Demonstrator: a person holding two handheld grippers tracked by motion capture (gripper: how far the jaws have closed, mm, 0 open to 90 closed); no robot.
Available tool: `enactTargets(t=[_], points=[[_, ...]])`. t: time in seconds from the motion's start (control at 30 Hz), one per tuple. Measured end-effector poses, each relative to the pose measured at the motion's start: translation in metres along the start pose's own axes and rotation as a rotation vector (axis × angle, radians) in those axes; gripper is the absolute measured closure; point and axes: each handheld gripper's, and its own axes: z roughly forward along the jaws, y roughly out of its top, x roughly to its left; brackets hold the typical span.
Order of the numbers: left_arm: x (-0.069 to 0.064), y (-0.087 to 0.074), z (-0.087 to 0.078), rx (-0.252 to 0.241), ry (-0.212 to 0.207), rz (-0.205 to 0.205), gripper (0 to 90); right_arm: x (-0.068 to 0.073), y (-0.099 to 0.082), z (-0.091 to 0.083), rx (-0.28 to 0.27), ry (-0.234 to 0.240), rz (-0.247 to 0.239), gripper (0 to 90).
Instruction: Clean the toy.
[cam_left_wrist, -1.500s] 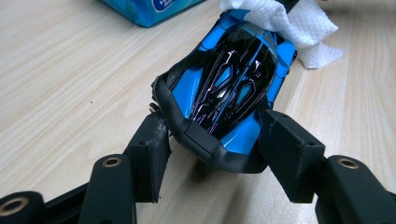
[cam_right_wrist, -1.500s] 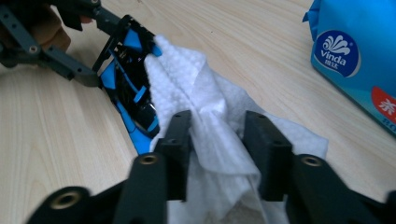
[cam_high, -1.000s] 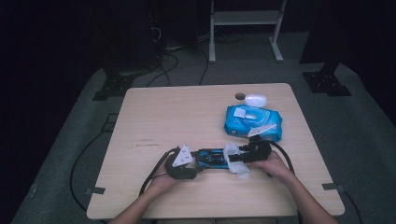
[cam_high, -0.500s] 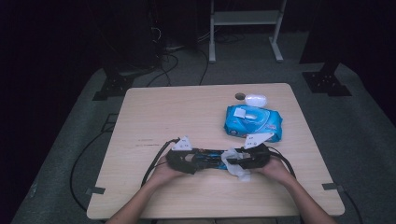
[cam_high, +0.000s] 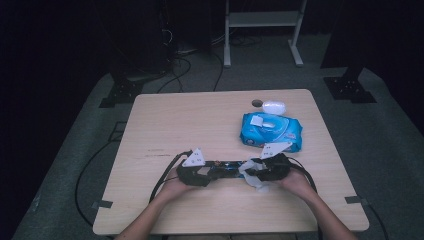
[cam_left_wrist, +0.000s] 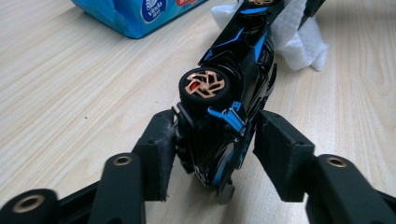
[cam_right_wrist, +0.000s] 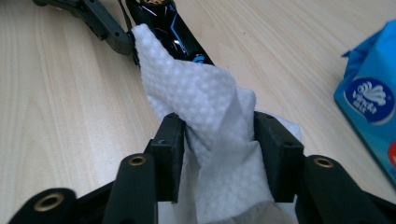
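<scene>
Between the left gripper's (cam_left_wrist: 212, 154) fingers, just closing, sits the toy car (cam_left_wrist: 229, 98).

A pale wooden table (cam_high: 200, 130) stands on grey carpet (cam_high: 390, 150); a white frame (cam_high: 262, 30), perhaps a stand, rises behind in darkness.

High view: fixed above the person's edge of the table (cam_high: 170, 120), looking forward and down; takes in the whole top plus floor beyond. Left gripper view: rides low over the wood, looks along its jaws at the toy car (cam_left_wrist: 229, 93) from close up, wipe (cam_left_wrist: 299, 37) and blue pack (cam_left_wrist: 140, 14) behind. Right gripper view: also low and close, facing back along the same car (cam_right_wrist: 173, 32), the wipe (cam_right_wrist: 210, 130) nearest the lens, pack (cam_right_wrist: 369, 112) at its edge. All three share car, wipe and pack.
</scene>
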Motion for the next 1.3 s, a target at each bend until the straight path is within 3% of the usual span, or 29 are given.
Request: enactTargets(t=[0.07, 0.17, 0.23, 0.37, 0.47, 0.67, 0.77, 0.83, 0.87, 0.9, 1.0, 1.07, 1.2, 1.3], points=[[0.000, 0.000, -0.001, -0.002, -0.002, -0.008, 50.2, -0.001, 0.000, -0.004, -0.001, 0.007, 0.028, 53.6], [0.002, -0.001, -0.003, 0.002, -0.019, -0.043, 51.5, 0.001, 0.001, -0.008, -0.004, -0.015, 0.031, 54.1], [0.002, -0.001, -0.003, 0.002, -0.019, -0.045, 52.1, 0.003, 0.005, -0.014, -0.034, -0.029, 0.042, 56.8], [0.000, -0.001, -0.003, 0.001, -0.031, -0.046, 52.7, 0.006, 0.015, -0.022, -0.094, -0.038, 0.065, 70.0], [-0.001, -0.001, -0.004, 0.004, -0.047, -0.041, 53.8, 0.011, 0.027, -0.015, -0.105, -0.043, 0.062, 78.2], [-0.004, -0.001, -0.004, -0.007, -0.086, -0.032, 55.3, 0.027, 0.045, 0.015, -0.151, 0.023, 0.060, 86.6], [-0.003, 0.001, 0.001, 0.006, -0.070, -0.043, 45.6, 0.035, 0.049, 0.030, -0.137, 0.046, 0.040, 86.5], [-0.001, 0.002, 0.004, -0.001, -0.071, -0.053, 44.8, 0.039, 0.051, 0.036, -0.132, 0.044, 0.026, 83.3], [0.000, 0.003, 0.005, -0.006, -0.078, -0.056, 45.0, 0.039, 0.052, 0.037, -0.129, 0.051, 0.022, 77.5], [0.000, 0.003, 0.006, -0.006, -0.086, -0.050, 46.8, 0.040, 0.053, 0.036, -0.128, 0.048, 0.017, 64.5], [-0.002, 0.005, 0.007, -0.006, -0.092, -0.034, 51.0, 0.040, 0.053, 0.031, -0.114, 0.024, 0.004, 53.6], [-0.004, 0.006, 0.007, -0.001, -0.084, -0.022, 52.0, 0.040, 0.051, 0.025, -0.120, -0.015, -0.005, 46.7], [-0.003, 0.006, 0.008, -0.008, -0.076, -0.031, 52.5, 0.040, 0.046, 0.009, -0.175, -0.058, -0.001, 44.9], [-0.004, 0.006, 0.008, -0.020, -0.075, -0.032, 55.5, 0.047, 0.043, 0.006, -0.209, -0.075, -0.056, 56.1]])
